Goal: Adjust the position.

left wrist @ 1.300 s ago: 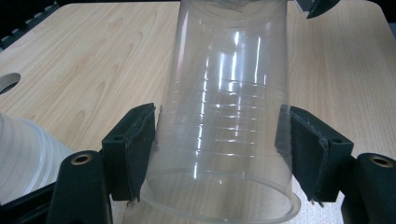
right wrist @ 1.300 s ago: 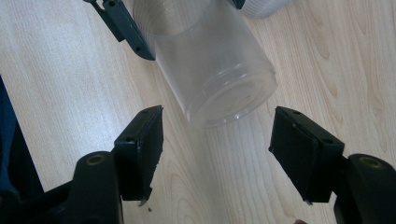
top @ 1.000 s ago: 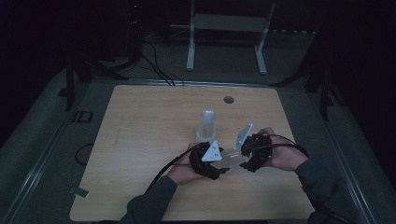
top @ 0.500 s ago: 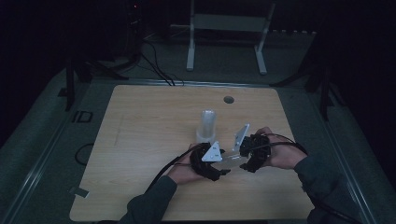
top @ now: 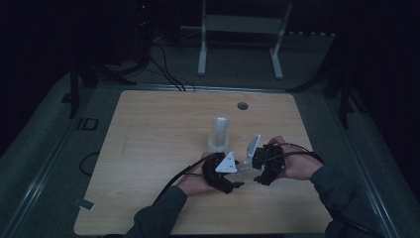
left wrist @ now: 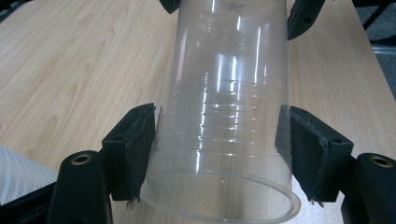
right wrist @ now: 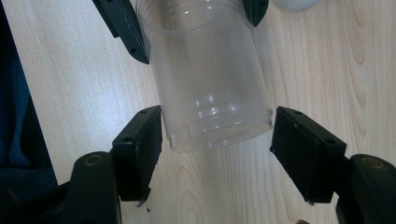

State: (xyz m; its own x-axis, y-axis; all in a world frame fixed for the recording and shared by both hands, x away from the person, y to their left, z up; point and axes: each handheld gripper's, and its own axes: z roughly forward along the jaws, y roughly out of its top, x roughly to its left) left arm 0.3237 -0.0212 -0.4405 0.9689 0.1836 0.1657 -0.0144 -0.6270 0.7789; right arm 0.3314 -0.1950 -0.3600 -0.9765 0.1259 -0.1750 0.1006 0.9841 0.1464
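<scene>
A clear plastic cup [left wrist: 224, 93] lies on its side just above the wooden table [top: 148, 148], held between both grippers. My left gripper [left wrist: 217, 154] is shut on it near its open rim, both pads pressed on the wall. My right gripper [right wrist: 217, 140] faces it from the other end, shut on the cup's [right wrist: 210, 84] narrower base. In the high view the left gripper [top: 237, 179] and the right gripper [top: 256, 174] meet near the table's front middle, with the cup [top: 246, 170] a faint shape between them.
An upturned stack of clear cups [top: 220, 134] stands on the table just behind the grippers. A small round hole [top: 242, 105] sits near the table's far edge. A metal stand [top: 242, 29] is on the floor beyond. Cables trail from both grippers.
</scene>
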